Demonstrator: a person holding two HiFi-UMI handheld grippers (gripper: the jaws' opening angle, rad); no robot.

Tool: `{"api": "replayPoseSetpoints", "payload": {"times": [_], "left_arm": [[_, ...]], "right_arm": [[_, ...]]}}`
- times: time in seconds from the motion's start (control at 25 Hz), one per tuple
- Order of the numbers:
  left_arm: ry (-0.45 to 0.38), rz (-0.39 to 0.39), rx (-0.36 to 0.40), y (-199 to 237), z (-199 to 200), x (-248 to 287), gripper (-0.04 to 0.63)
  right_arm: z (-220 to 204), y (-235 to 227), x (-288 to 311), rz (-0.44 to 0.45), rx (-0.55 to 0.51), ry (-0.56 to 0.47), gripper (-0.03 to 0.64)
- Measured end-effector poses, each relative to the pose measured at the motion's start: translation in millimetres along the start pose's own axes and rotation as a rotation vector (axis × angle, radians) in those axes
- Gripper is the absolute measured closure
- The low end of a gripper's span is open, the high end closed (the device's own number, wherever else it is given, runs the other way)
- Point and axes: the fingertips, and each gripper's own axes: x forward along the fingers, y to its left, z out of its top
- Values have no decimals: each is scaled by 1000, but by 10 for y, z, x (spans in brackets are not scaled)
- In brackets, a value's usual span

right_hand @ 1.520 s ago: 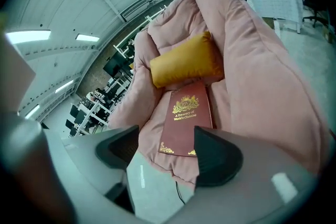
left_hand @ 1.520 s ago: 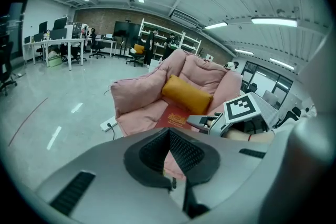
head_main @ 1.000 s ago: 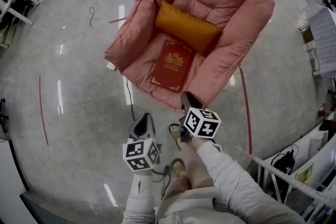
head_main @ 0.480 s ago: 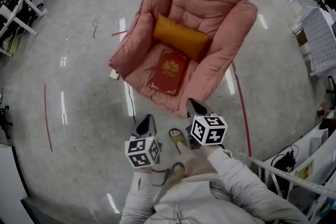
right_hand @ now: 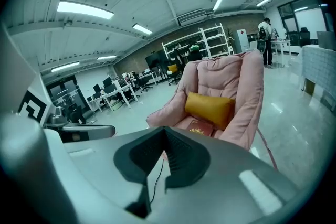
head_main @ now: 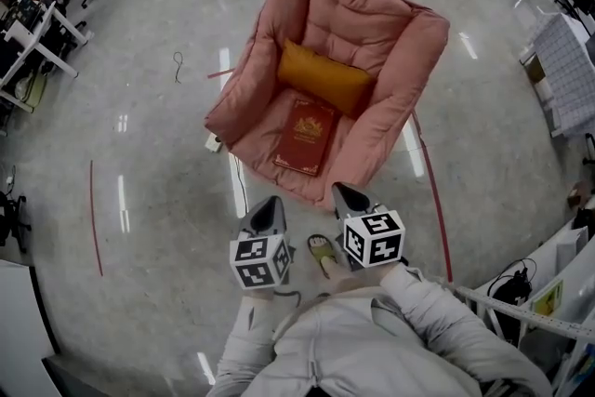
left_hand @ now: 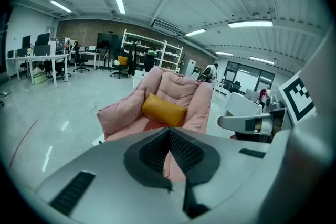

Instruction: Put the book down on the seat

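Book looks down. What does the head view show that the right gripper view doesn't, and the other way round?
Head view only: the person's slipper on the floor, and the book's whole cover lying flat in the armchair. Right gripper view only: the right gripper with its jaws closed on nothing, and white shelves behind the chair. Both: armchair, orange cushion and book.

Quilted cloth armchair (head_main: 358,19), seemingly glossy book (head_main: 305,137), polished floor (head_main: 149,200).
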Motion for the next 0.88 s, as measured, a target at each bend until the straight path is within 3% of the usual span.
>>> {"api": "replayPoseSetpoints", "payload": {"times": [0.88], "left_arm": [[-17, 9, -3, 135, 46, -52, 591]], "right_arm": [[-2, 121, 57, 21, -40, 13, 617]]}}
